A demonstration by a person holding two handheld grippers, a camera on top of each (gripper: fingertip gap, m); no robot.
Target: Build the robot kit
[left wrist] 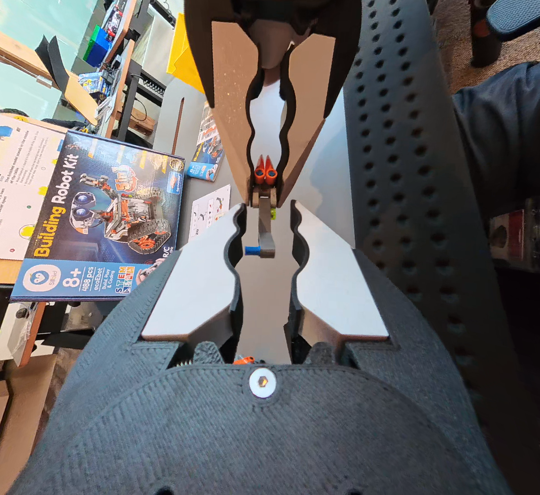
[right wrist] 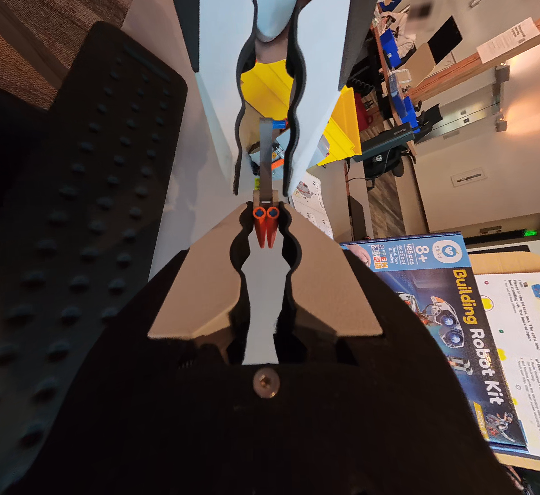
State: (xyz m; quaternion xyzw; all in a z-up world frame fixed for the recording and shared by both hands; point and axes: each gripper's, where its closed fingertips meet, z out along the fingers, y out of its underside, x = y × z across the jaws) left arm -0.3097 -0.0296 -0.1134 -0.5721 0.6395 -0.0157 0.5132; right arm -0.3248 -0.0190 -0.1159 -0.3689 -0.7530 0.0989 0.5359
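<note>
My right gripper (right wrist: 265, 206) is shut on a small toy assembly. It pinches two orange tapered pieces (right wrist: 265, 226) with blue pins in their ends. A grey beam (right wrist: 265, 159) sticks out forward from them, with a blue pin (right wrist: 279, 123) at its far end and a lime-green bit (right wrist: 256, 184) near its base. My left gripper (left wrist: 268, 204) faces the right gripper (left wrist: 264, 200) tip to tip. It is open, and the grey beam (left wrist: 264, 229) reaches between its fingers without touching them. The blue pin (left wrist: 252, 250) points toward its left finger.
Below the grippers is a grey table (left wrist: 321, 144) with a blue robot kit box (left wrist: 102, 212), an instruction sheet (left wrist: 210, 212) and a yellow bin (right wrist: 336, 130). A black perforated chair part (left wrist: 409, 159) stands along the table's edge. Desks and shelves lie beyond. Less than 4 cm separates the two grippers' tips.
</note>
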